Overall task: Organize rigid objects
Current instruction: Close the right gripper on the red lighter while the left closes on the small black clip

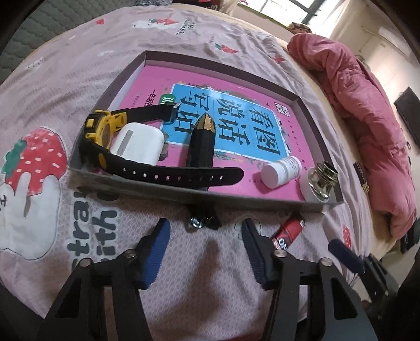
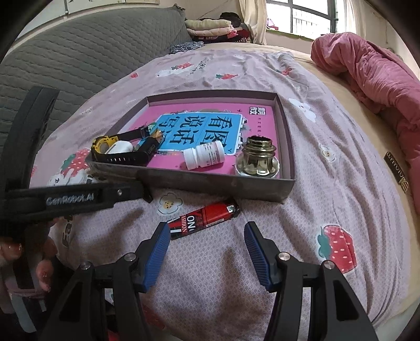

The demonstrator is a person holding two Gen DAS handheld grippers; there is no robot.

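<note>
Both grippers, left [image 1: 204,230] and right [image 2: 204,233], fingers wide and empty; red lighter [image 2: 207,217] may sink into soft bedspread [image 2: 328,183], slipping the pinch.

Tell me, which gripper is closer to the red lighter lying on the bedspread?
Right. The right gripper hangs open directly over the red lighter, fingers nearly straddling it. The left gripper sits off to the lighter's left, in front of a small black clip.

A home bedroom: a bed [image 2: 302,147] fills the frame, folded clothes [image 2: 210,27] and window [image 2: 302,15] at top, quilt [image 2: 367,73] upper right.
</note>
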